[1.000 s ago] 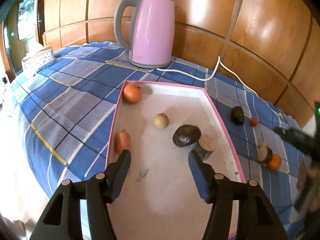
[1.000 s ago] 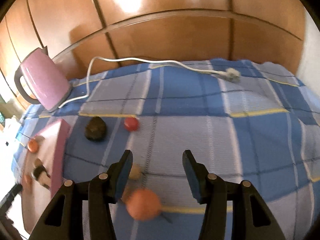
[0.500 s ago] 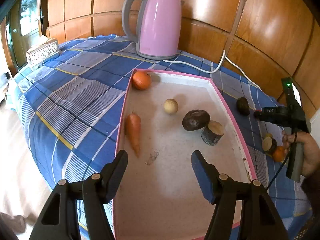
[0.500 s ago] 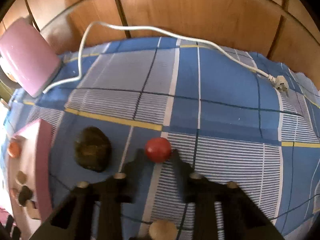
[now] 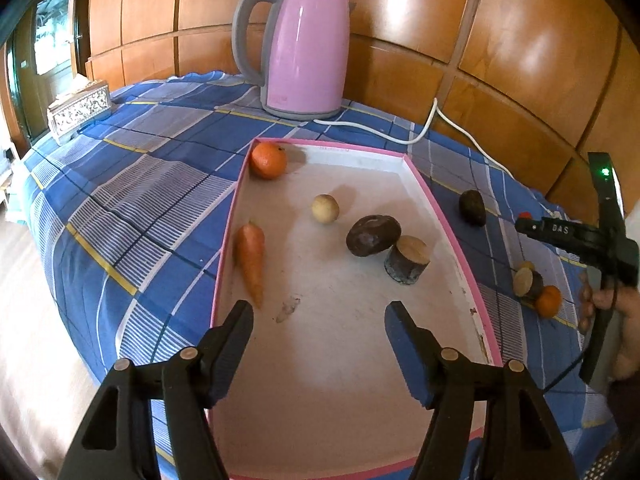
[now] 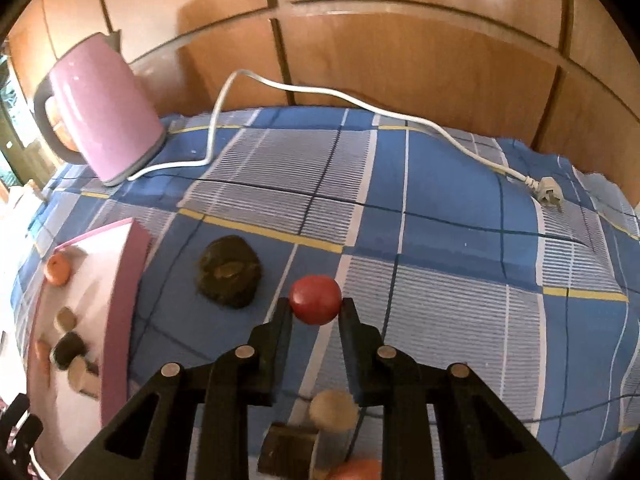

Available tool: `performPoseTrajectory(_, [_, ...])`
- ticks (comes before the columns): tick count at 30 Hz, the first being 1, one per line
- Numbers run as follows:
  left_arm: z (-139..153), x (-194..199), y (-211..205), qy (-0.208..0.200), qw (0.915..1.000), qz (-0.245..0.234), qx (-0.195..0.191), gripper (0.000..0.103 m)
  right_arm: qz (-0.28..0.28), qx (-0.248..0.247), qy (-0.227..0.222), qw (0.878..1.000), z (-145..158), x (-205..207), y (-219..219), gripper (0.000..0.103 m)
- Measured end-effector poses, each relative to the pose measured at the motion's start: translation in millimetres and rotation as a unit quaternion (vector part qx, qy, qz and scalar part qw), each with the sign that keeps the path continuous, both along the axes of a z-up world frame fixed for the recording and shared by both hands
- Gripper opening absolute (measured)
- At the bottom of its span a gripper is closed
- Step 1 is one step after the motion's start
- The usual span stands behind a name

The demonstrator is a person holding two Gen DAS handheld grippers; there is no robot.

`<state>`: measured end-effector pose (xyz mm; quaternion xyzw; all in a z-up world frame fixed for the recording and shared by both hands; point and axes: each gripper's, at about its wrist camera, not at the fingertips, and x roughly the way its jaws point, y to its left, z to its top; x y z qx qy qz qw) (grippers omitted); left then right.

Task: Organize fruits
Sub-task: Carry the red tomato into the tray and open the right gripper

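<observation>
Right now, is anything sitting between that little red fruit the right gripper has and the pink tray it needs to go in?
Yes. The right gripper is shut on the red fruit, and the dark avocado lies on the cloth between it and the pink tray. The tray's raised wall must also be cleared.

Oranges (image 5: 268, 160): 2
Carrot (image 5: 251, 258): 1
Avocado (image 6: 229, 271): 1
Red tomato (image 6: 315, 299): 1
Kettle (image 5: 304, 56): 1
Tray (image 5: 452, 236): 1

red round fruit (image 6: 315, 299) on blue checked cloth | clamped in right gripper (image 6: 315, 307) | dark avocado (image 6: 229, 271) beside
</observation>
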<state>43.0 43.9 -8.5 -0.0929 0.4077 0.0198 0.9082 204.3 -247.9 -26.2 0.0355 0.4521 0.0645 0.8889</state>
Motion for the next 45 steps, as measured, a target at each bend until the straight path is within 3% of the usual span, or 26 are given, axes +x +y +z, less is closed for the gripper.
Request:
performPoseTrajectory(8, [8, -9, 1, -0.015, 0.9999, 0.006, 0.003, 0.070, 0.042, 0.016, -0.038, 0.998, 18, -40, 22, 0.024])
performPoseTrajectory(14, [14, -13, 7, -0.029, 0.9993, 0.021, 0.007, 0.073, 0.118, 0.036, -0.064, 0.990, 35, -74, 55, 0.024])
performPoseTrajectory(25, [22, -17, 20, -0.044, 0.9977, 0.050, 0.014, 0.075, 0.214, 0.039, -0.035, 0.975, 27, -108, 118, 0.024])
performPoseTrajectory(34, [24, -17, 25, -0.049, 0.9968, 0.061, 0.016, 0.076, 0.236, 0.023, -0.023, 0.971, 15, -118, 143, 0.024])
performPoseTrajectory(45, [24, -17, 26, -0.051, 0.9964, 0.064, 0.022, 0.076, 0.223, 0.018, -0.014, 0.975, 7, -121, 141, 0.025])
